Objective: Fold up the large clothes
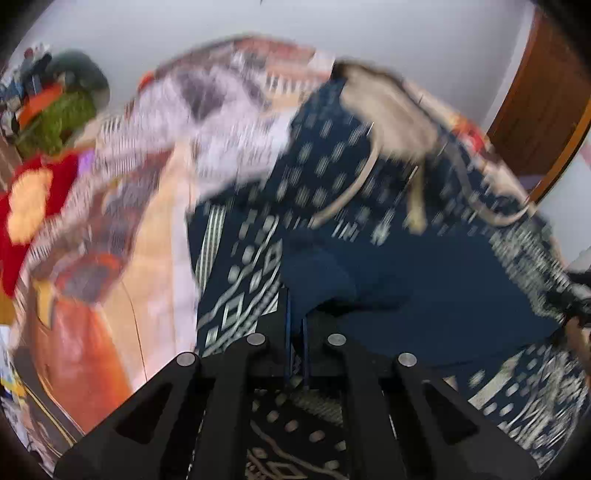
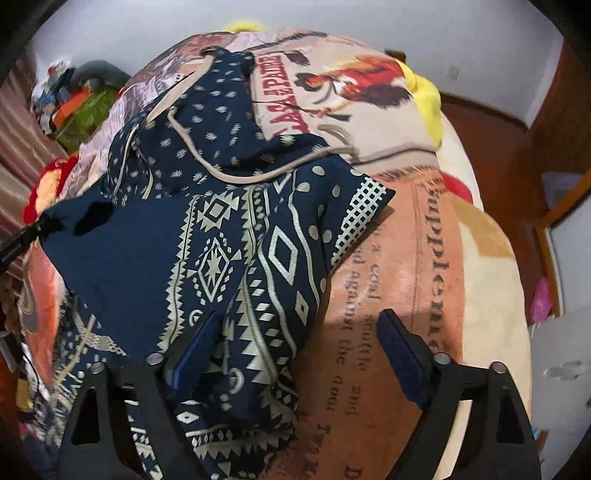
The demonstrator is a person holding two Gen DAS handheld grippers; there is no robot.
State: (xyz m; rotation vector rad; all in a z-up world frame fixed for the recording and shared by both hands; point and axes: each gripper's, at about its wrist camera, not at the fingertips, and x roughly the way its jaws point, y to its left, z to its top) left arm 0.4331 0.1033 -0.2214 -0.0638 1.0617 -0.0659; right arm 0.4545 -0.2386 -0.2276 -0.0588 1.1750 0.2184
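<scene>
A large navy garment (image 2: pixel 207 236) with a cream geometric print and beige drawstrings lies bunched on a printed blanket (image 2: pixel 399 258). My right gripper (image 2: pixel 299 339) is open just above it, its left finger (image 2: pixel 195 343) over the cloth and its right finger (image 2: pixel 402 354) over the blanket. In the blurred left wrist view my left gripper (image 1: pixel 295 332) is shut on a fold of the navy garment (image 1: pixel 369 236), which rises in front of the camera. The other gripper shows at the far right edge (image 1: pixel 576 295), and at the far left edge of the right wrist view (image 2: pixel 22 240).
The blanket covers a bed. A pile of red, green and orange items (image 2: pixel 70 110) sits at the back left. A yellow cloth (image 2: pixel 428 99) lies at the bed's far right. Wooden furniture (image 2: pixel 554 122) stands to the right, by a pale wall (image 2: pixel 332 18).
</scene>
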